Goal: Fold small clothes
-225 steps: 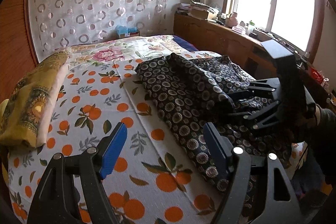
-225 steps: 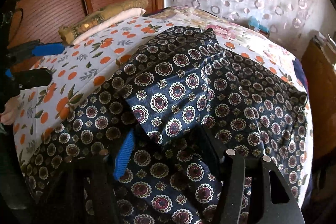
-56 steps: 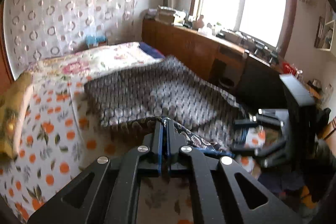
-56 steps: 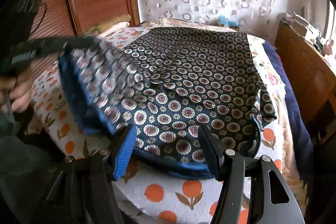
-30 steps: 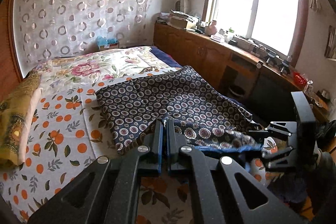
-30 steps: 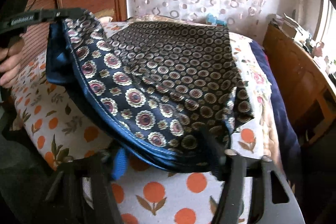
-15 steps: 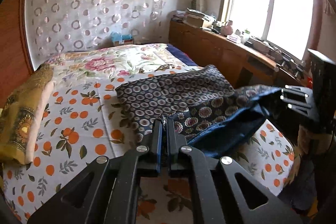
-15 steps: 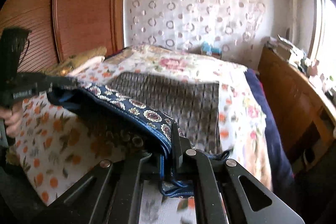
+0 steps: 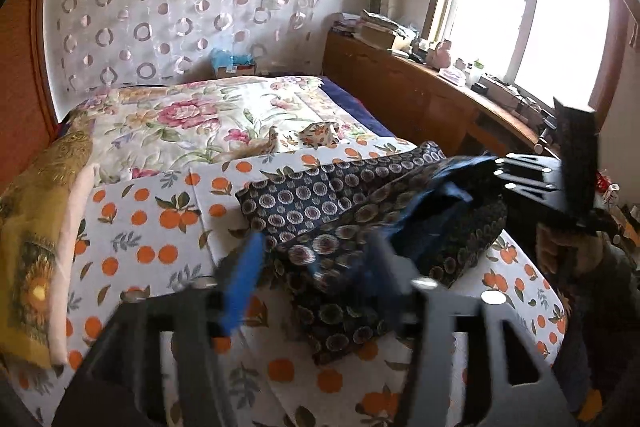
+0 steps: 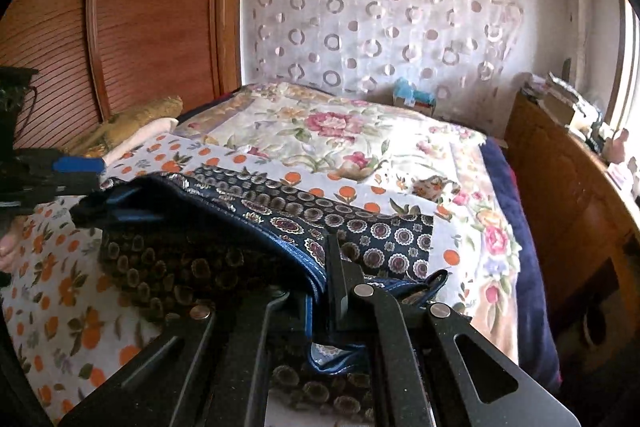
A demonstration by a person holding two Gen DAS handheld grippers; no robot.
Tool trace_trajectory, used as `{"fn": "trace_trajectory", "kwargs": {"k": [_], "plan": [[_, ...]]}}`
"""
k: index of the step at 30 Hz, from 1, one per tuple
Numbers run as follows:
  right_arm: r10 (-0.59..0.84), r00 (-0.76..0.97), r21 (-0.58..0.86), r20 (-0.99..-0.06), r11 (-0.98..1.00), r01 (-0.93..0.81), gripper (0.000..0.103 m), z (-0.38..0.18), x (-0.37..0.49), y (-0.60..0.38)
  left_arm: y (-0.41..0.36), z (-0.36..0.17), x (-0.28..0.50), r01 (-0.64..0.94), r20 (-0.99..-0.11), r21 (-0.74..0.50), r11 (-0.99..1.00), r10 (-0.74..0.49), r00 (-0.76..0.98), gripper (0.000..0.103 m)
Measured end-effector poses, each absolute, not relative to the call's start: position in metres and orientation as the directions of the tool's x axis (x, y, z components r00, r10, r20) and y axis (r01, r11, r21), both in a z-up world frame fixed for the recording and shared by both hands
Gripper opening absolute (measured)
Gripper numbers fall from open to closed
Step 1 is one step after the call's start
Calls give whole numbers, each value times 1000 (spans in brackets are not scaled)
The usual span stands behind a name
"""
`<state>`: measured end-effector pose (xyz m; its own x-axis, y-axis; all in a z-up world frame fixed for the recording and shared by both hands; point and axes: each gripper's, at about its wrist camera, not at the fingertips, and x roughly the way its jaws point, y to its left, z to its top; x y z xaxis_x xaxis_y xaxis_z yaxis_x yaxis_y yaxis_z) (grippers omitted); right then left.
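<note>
Item: dark patterned garment, half-folded, lying on the orange-print sheet of the bed, at 3 o'clock from the yellow pillow. Right gripper: jaws clamped on the garment's blue-lined hem. Left gripper: jaws opening, blurred, cloth between them, pads off it.

The garment is dark navy printed with round cream-and-maroon medallions, and its hem is edged in bright blue. It lies on a white sheet dotted with oranges and green leaves, beyond which a cream quilt carries pink roses. A mustard-gold pillow sits at the side, the curtain is pale with ring motifs, and both black claws have blue pads.
</note>
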<state>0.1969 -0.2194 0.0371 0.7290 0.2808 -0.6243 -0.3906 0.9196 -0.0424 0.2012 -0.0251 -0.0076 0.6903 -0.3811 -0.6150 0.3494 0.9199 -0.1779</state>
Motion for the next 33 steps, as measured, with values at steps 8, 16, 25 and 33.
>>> {"fn": "trace_trajectory", "kwargs": {"k": [8,16,25,33], "plan": [[269,678,-30,-684,918,-395,5,22,248,-212,-14,-19,230,320,-655,-165,933,-346,672,68],[226,685,-34,-692,938,-344,41,21,270,-211,-11,-34,253,313,-686,-133,940,-315,656,68],[176,739,-27,-650,967,-253,66,44,252,-231,-23,-55,290,340,-738,-74,938,-281,614,68],[146,690,-4,-709,977,-212,73,25,229,-245,-29,-67,315,347,-759,-89,934,-289,583,68]]}}
